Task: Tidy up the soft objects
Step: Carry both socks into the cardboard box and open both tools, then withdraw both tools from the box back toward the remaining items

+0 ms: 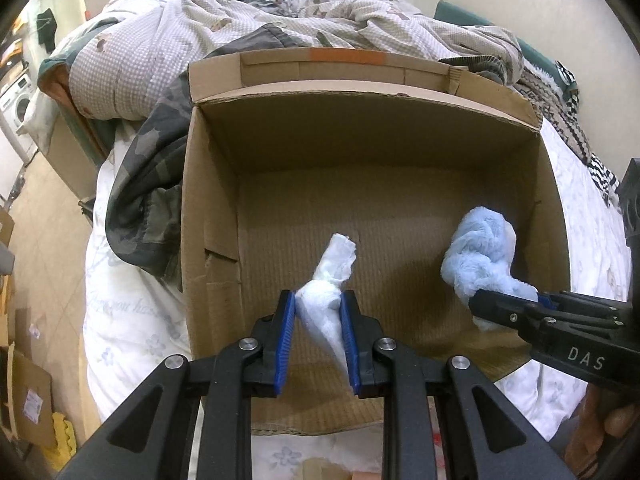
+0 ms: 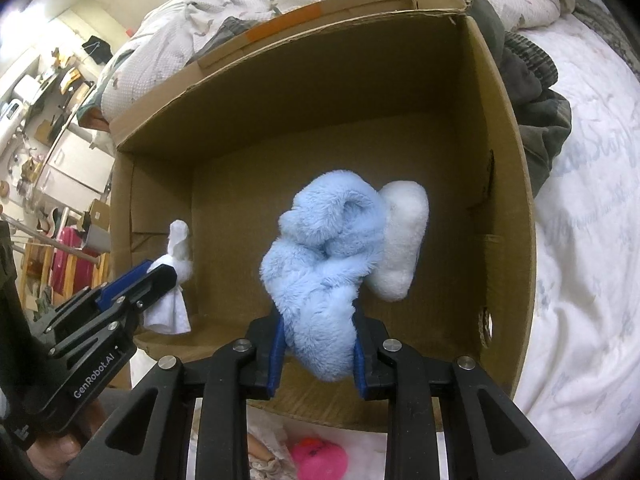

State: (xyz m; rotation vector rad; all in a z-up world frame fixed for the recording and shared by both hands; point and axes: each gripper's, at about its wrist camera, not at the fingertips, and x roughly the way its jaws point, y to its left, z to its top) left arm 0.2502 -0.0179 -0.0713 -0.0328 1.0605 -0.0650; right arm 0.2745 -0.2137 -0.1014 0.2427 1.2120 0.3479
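Observation:
An open cardboard box [image 1: 208, 184] [image 2: 508, 184] stands on the bed. Inside it, above the floor, my left gripper [image 1: 319, 310] is shut on a small white cloth [image 1: 334, 268], whose twisted end sticks up past the blue pads. The same white cloth [image 2: 176, 276] and left gripper [image 2: 158, 274] show at the left of the right wrist view. My right gripper [image 2: 318, 332] is shut on a fluffy light-blue plush [image 2: 328, 248] with a white plush part [image 2: 402, 236] behind it. That plush [image 1: 480, 252] and the right gripper [image 1: 504, 306] appear at the box's right side in the left wrist view.
A rumpled checked quilt [image 1: 168, 40] and a camouflage garment [image 1: 152, 184] lie against the box's back and left. White flowered bedding [image 1: 128, 312] [image 2: 588, 280] surrounds it. A pink toy [image 2: 318, 460] lies in front of the box. Shelves and clutter stand at the far left.

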